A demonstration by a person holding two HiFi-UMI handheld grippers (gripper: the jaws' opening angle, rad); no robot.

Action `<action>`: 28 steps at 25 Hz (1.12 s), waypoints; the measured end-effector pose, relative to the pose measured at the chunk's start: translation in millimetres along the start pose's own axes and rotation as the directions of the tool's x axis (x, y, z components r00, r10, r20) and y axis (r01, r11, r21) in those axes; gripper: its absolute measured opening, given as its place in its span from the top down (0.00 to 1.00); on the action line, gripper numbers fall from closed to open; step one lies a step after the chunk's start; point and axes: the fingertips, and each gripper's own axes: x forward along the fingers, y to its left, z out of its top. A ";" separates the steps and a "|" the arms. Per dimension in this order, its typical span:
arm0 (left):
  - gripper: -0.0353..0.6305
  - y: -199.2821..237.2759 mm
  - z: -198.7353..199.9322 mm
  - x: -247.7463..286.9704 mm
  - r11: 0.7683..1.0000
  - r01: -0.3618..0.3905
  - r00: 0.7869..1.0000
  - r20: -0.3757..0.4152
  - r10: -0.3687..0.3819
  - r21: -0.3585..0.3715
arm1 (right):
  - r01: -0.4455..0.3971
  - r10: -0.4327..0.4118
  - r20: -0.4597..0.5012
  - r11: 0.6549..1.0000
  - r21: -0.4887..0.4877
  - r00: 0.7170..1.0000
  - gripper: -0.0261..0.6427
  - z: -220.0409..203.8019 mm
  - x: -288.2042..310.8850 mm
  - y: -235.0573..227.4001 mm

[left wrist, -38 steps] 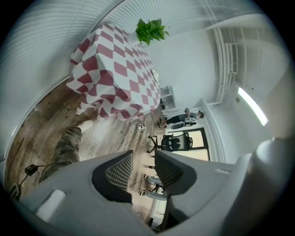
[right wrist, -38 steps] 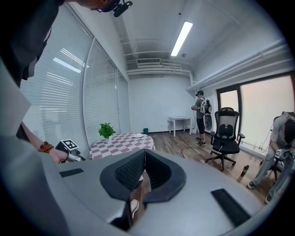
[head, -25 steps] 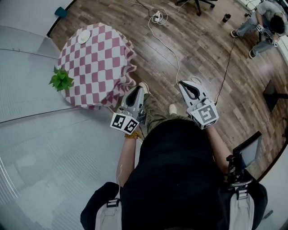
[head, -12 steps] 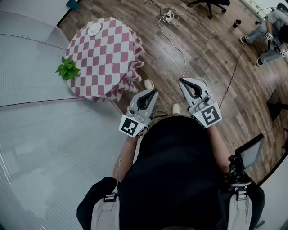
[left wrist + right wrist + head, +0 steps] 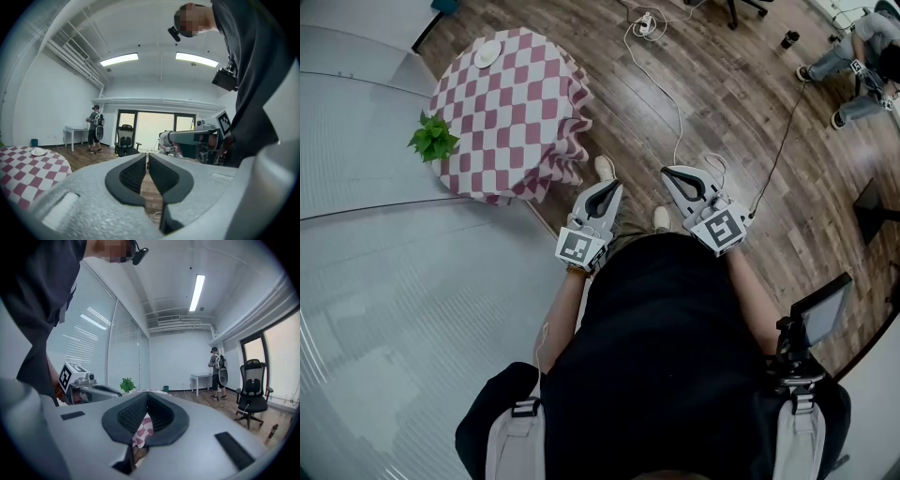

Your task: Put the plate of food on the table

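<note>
Plate [image 5: 488,53]: small, white, round, on a round table [image 5: 517,117] draped in pink-white checked cloth. Left gripper [image 5: 613,186] and right gripper [image 5: 668,172]: jaws together, nothing held.

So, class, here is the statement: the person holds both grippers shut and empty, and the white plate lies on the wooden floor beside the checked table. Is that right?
One thing is wrong. The white plate lies on the checked table, near its far edge, not on the wooden floor; the head view shows it. The rest holds: the left gripper and the right gripper are both shut and empty.
</note>
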 end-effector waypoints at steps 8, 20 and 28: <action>0.92 5.7 -53.8 -0.2 0.998 -0.049 0.992 -0.118 0.043 -0.049 | 0.058 -0.058 -0.115 0.998 -0.003 0.992 0.95 -49.1 -4.6 -20.8; 0.92 19.7 -64.7 -13.5 0.995 -0.063 0.986 -0.159 0.050 -0.081 | 0.069 -0.070 -0.126 0.998 -0.012 0.990 0.95 -56.3 5.0 -23.8; 0.92 29.5 -59.3 -23.4 0.993 -0.083 0.986 -0.152 0.070 -0.080 | 0.052 -0.053 -0.127 0.999 -0.011 0.991 0.95 -53.1 17.6 -17.3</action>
